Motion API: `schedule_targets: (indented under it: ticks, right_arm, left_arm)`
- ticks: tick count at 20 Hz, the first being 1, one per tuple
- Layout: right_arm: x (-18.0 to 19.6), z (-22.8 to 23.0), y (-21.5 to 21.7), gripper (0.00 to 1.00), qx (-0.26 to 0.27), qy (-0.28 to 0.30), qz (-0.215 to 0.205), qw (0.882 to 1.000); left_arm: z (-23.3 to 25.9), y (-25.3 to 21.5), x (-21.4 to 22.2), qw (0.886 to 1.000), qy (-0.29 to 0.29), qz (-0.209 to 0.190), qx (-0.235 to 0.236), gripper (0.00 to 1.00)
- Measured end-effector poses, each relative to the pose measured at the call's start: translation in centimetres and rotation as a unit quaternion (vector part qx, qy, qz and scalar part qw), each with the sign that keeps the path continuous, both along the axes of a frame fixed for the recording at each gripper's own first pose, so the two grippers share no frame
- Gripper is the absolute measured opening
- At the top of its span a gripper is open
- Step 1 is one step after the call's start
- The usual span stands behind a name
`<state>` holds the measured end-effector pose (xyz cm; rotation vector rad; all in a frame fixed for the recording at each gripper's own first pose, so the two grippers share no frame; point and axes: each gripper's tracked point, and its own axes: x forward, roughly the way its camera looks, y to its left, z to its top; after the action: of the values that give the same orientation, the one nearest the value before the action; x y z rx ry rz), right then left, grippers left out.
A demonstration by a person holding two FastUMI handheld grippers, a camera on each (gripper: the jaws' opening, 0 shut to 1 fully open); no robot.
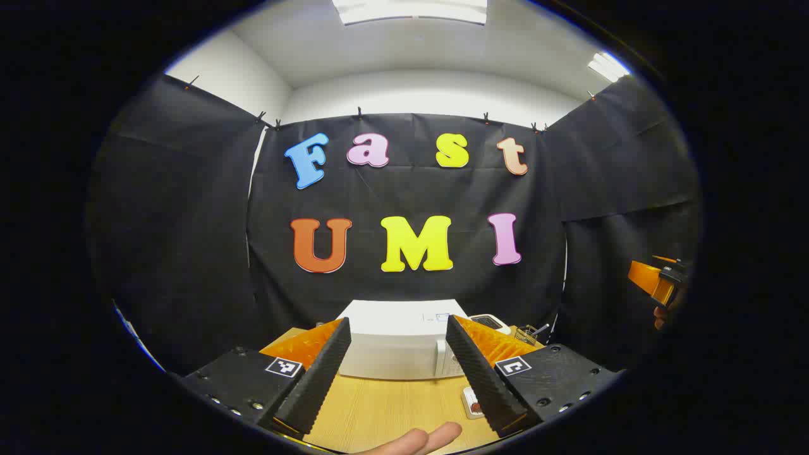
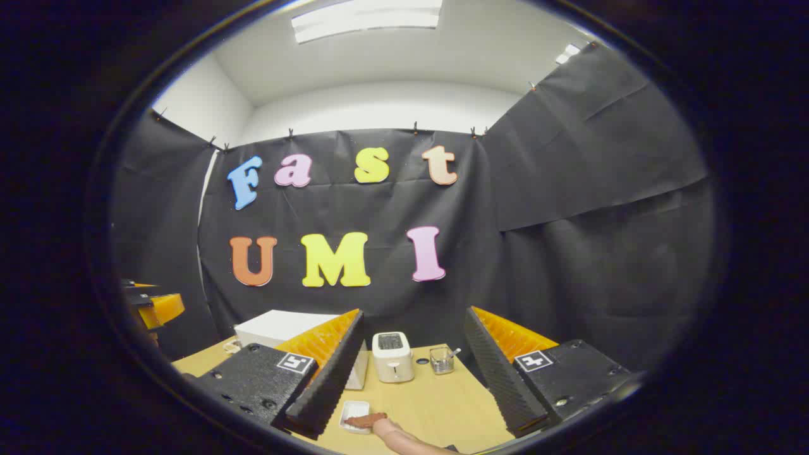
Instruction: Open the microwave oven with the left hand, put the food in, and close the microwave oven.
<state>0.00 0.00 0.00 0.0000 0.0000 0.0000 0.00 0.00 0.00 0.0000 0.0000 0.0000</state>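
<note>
The white microwave (image 1: 398, 344) stands at the back of the wooden table (image 1: 379, 411), its door closed, straight ahead of my left gripper (image 1: 398, 322), which is open and holds nothing. A small white dish with brown food (image 1: 473, 401) lies in front of the microwave's right end. In the right gripper view the dish of food (image 2: 361, 419) lies low between the fingers, and a person's hand (image 2: 398, 436) touches the food. The microwave (image 2: 272, 327) is partly hidden behind one finger. My right gripper (image 2: 414, 313) is open and holds nothing.
A white toaster (image 2: 393, 357) and a small glass holder (image 2: 441, 360) stand at the back of the table, right of the microwave. The other gripper shows at the far edge of each view (image 1: 660, 281) (image 2: 152, 306). A fingertip (image 1: 417, 438) pokes in at the table's near edge.
</note>
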Motion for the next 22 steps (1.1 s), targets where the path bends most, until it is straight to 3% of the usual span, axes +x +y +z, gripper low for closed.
schedule_targets:
  ticks: [3, 4, 6, 7, 8, 9, 12, 13, 15, 16, 17, 22]
  right_arm:
    - [-0.1, -0.6, 0.0, 1.00, 0.001, 0.014, 0.005, 1.000]
    - [0.0, -0.3, -0.1, 0.90, 0.002, 0.011, 0.005, 1.000]
    - [0.0, 0.4, -0.4, 0.90, -0.001, 0.000, -0.001, 1.000]
    - [0.0, 0.5, -0.4, 1.00, -0.007, -0.004, -0.005, 1.000]
    - [-0.2, 0.6, -0.1, 1.00, -0.011, -0.008, -0.004, 1.000]
    - [-0.3, 0.6, 0.3, 0.90, -0.017, -0.010, -0.004, 1.000]
    - [-0.5, 0.9, 1.1, 0.90, -0.025, -0.014, 0.001, 1.000]
    - [-0.5, 1.0, 1.2, 1.00, -0.026, -0.015, 0.000, 1.000]
    - [-0.5, 1.1, 1.3, 1.00, -0.027, -0.018, -0.002, 0.999]
    - [-0.5, 1.3, 1.4, 1.00, -0.026, -0.020, -0.002, 0.999]
    - [-0.5, 1.4, 1.6, 1.00, -0.024, -0.021, 0.000, 0.999]
    - [0.0, 1.0, 1.7, 1.00, -0.020, -0.023, 0.003, 1.000]
  left_arm:
    - [-0.9, 0.3, -0.1, 1.000, 0.012, -0.002, -0.015, 0.95]
    - [-0.9, 0.5, -0.2, 1.000, 0.011, -0.001, -0.019, 0.95]
    - [-0.5, 1.2, -0.3, 1.000, 0.002, 0.007, -0.014, 0.95]
    - [-0.8, 1.3, -0.4, 1.000, 0.001, 0.007, -0.012, 0.95]
    - [-0.9, 1.2, -0.3, 1.000, 0.001, 0.004, -0.013, 0.94]
    - [-0.9, 1.2, -0.3, 1.000, 0.002, 0.002, -0.013, 0.94]
    - [-1.1, 1.2, -0.4, 1.000, 0.001, -0.001, -0.010, 0.93]
    - [-1.2, 1.2, -0.4, 1.000, 0.000, -0.002, -0.008, 0.93]
    - [-1.2, 0.9, -0.3, 1.000, -0.001, -0.007, -0.005, 0.93]
    - [-1.3, 0.7, -0.3, 1.000, -0.001, -0.009, -0.006, 0.83]
    - [-1.3, 0.6, -0.3, 1.000, -0.001, -0.011, -0.008, 0.93]
    - [-2.2, 0.6, 0.6, 1.000, 0.004, -0.011, -0.009, 0.93]
